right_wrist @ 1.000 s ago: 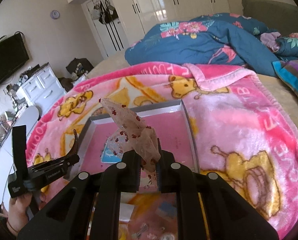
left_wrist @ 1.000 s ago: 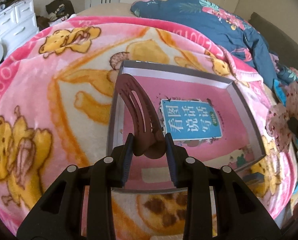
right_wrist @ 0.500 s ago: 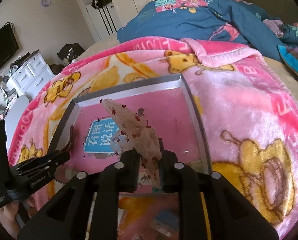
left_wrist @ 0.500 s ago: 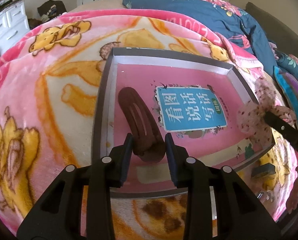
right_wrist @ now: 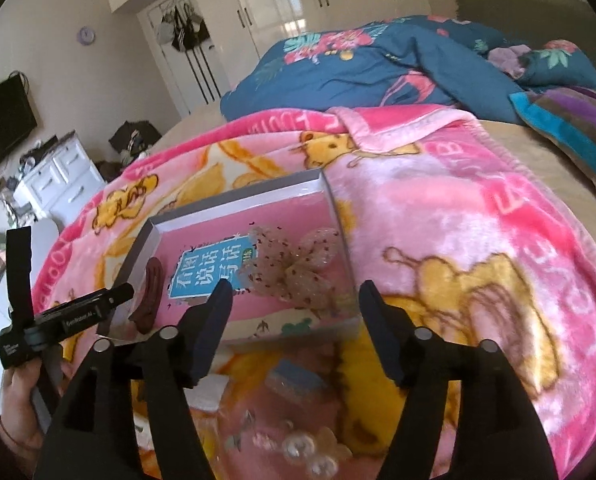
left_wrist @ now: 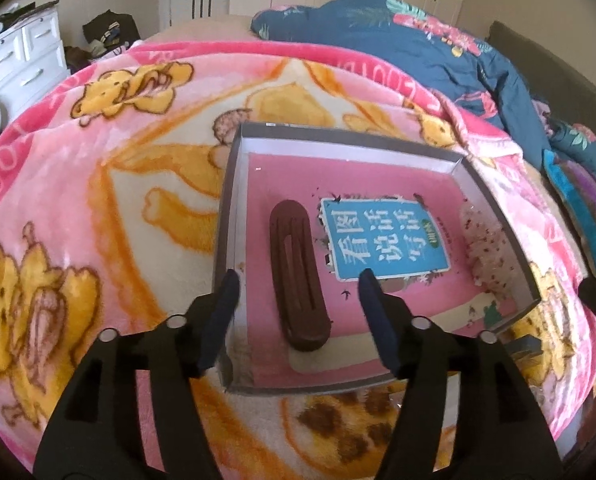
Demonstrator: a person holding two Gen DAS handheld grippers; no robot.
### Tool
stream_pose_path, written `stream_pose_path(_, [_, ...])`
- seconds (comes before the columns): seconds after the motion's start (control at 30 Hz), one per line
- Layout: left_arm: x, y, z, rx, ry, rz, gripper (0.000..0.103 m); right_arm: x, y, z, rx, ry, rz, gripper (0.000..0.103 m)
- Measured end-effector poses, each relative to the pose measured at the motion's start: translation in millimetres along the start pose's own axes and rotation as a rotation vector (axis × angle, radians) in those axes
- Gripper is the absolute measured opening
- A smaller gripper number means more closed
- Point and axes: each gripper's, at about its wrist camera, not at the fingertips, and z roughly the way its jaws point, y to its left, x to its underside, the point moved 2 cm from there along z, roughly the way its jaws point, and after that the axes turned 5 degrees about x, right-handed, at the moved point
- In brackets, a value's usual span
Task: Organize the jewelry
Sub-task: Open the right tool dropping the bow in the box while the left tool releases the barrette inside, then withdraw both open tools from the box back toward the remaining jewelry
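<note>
Both tongs gape empty over the gray box (left_wrist: 226, 216): the brown hair clip (left_wrist: 298, 276) lies lengthwise between the left gripper (left_wrist: 298, 300) fingers, the speckled bow (right_wrist: 294, 264) just ahead of the right gripper (right_wrist: 296, 300)

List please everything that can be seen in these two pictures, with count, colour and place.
hair clip: one, dark brown, lying in the left part of the box
bow hair accessory: one, pale pink with dark red dots, lying in the right part of the box
box: one, grey rim, pink printed bottom with a blue label, on the blanket
blanket: one, pink with yellow bears, spread over the bed
duvet: one, dark blue with flowers, at the back of the bed
dresser: one, white, far left
wardrobe: one, white, back wall
left tool: open, above the hair clip
right tool: open, near the bow hair accessory
</note>
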Motion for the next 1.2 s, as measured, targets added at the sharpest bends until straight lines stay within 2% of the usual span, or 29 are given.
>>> stream_pose_path(0.1, [0, 0, -15, -0.003, -0.042, -0.006, 0.070, 2, -8, -14, -0.001, -0.011, 0.014, 0.070])
stream_pose_path(0.17, [0, 2, -28, -0.003, -0.077, -0.021, 0.085, 3, -10, -22, -0.001, -0.019, 0.013, 0.073])
stream_pose_path(0.23, [1, 3, -42, -0.023, -0.106, -0.030, 0.094, 3, -12, -31, 0.004, -0.031, 0.009, 0.079])
stream_pose_path(0.4, [5, 6, -66, -0.075, -0.167, -0.033, 0.094, 3, -17, -54, 0.003, -0.066, 0.012, 0.081])
stream_pose_path(0.6, [13, 1, -83, -0.073, -0.193, -0.023, 0.094, 2, -22, -77, 0.008, -0.096, 0.006, 0.082])
stream_pose_path(0.97, [35, -22, -133, -0.014, -0.242, 0.008, 0.094, 7, -25, -116, -0.006, -0.143, -0.032, 0.082])
stream_pose_path(1.2, [46, -44, -153, 0.036, -0.238, 0.049, 0.094, 15, -21, -138, -0.020, -0.153, -0.068, 0.082])
